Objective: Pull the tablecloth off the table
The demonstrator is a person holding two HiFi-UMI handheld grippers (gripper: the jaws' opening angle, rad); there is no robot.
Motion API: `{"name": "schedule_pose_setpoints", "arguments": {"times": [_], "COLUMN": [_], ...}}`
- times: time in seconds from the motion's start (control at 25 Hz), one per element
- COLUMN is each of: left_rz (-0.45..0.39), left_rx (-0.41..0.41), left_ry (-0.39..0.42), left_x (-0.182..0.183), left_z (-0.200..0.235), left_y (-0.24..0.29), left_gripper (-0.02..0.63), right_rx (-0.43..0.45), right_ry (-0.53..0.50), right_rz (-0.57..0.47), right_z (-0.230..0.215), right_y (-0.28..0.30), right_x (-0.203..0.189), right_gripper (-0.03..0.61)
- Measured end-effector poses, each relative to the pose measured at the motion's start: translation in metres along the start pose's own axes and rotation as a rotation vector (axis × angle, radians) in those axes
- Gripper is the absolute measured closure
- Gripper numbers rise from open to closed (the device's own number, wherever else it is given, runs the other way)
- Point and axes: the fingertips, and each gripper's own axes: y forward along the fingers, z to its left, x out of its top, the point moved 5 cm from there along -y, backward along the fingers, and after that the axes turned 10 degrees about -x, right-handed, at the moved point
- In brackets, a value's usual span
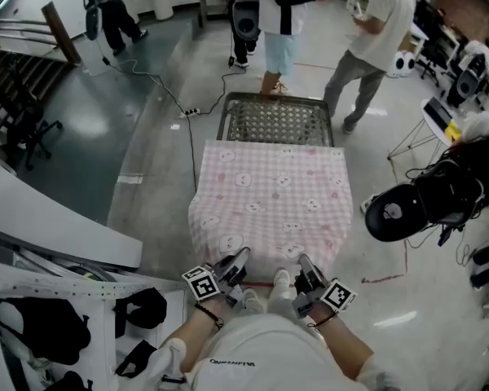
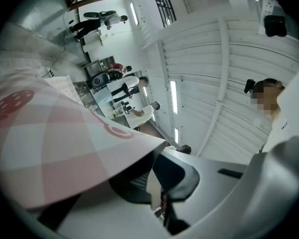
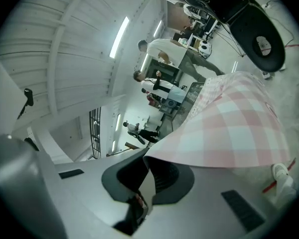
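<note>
A pink checked tablecloth [image 1: 270, 194] with small face prints covers the near part of a metal mesh table [image 1: 275, 119], whose far end lies bare. The cloth's near edge hangs toward me. My left gripper [image 1: 231, 267] is shut on that hem at its left side, and my right gripper [image 1: 308, 274] is shut on it at its right side. In the left gripper view the tablecloth [image 2: 55, 138] runs into the closed left gripper [image 2: 157, 183]. In the right gripper view the tablecloth [image 3: 229, 128] does the same at the right gripper [image 3: 147, 180].
Two people [image 1: 367, 35] stand just beyond the table's far end, another [image 1: 110, 6] at the far left. A black round chair [image 1: 407, 210] and equipment crowd the right. A cable [image 1: 167, 92] crosses the floor. A white curved desk [image 1: 57, 226] lies left.
</note>
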Motion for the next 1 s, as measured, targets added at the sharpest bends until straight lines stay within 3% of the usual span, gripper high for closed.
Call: {"name": "schedule_pose_setpoints", "arguments": {"times": [0.4,1.0], "left_rz": [-0.025,-0.058], "left_rx": [-0.085,-0.217], "left_ry": [0.075,0.192], "left_x": [0.033,0.065], "left_z": [-0.054,-0.125], "left_y": [0.015,0.027], "left_gripper": [0.611,0.611], "right_rx": [0.094,0.227], "right_ry": [-0.103,-0.175], "right_rz": [-0.045,-0.107], "right_z": [0.056,0.121], "right_y": [-0.016,-0.045], "right_x": [0.021,0.037], "right_gripper": [0.563,0.563]}}
